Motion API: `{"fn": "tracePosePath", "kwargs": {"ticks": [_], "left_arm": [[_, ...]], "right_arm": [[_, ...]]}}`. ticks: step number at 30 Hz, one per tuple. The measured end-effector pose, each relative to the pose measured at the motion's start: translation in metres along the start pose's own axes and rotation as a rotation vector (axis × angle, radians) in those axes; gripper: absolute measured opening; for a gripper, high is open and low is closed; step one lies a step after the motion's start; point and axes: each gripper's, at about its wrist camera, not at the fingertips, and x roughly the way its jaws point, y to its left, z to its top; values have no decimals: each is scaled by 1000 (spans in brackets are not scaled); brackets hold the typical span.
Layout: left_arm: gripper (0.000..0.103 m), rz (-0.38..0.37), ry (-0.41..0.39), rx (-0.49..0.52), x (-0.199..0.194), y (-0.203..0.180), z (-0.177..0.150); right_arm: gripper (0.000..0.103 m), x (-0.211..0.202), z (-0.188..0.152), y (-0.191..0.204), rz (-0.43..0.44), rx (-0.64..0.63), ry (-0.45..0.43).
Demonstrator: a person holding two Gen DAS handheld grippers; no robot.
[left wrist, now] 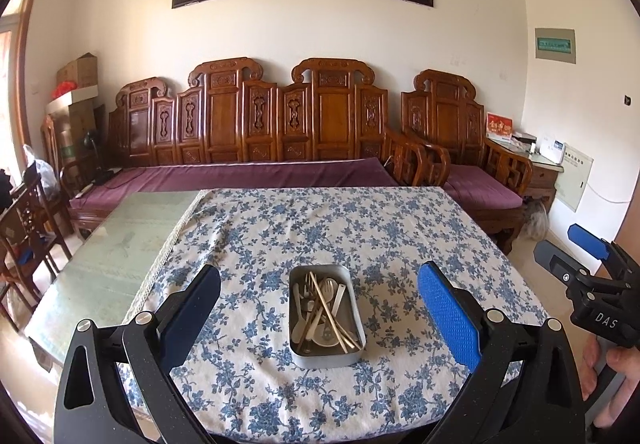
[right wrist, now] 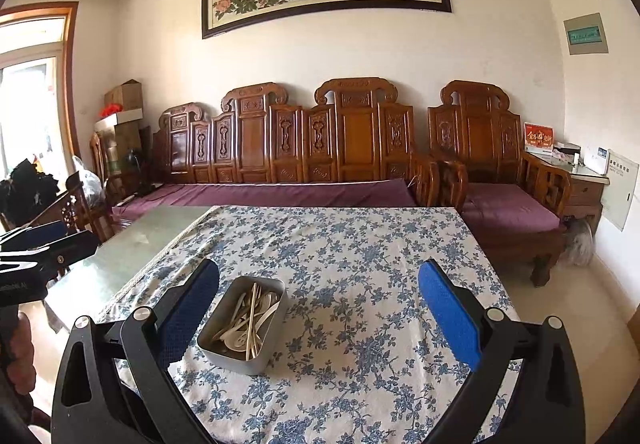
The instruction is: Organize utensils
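Utensils [left wrist: 324,310] jumbled in rectangular metal tin [left wrist: 298,354] | floral cloth [left wrist: 360,228] | both grippers spread, empty

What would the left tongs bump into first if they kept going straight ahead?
Probably the metal tin full of utensils. It sits right between the open left tongs, on the flowered tablecloth. The depth is hard to judge, so they might pass over it.

Glass-topped table [left wrist: 120,244]; floral cloth [left wrist: 320,228] on it; metal tin [left wrist: 326,358] on cloth.

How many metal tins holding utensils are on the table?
1. The metal tin sits on the floral tablecloth near the table's front edge, holding a heap of utensils. No other is in view.
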Motion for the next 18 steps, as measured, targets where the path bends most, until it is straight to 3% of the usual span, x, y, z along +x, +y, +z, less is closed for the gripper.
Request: {"fn": "tracePosePath", "kwargs": {"ticks": [18], "left_arm": [[95, 6, 2, 12, 2, -2, -2]], "right_arm": [[100, 1, -2, 0, 0, 2, 2]]}}
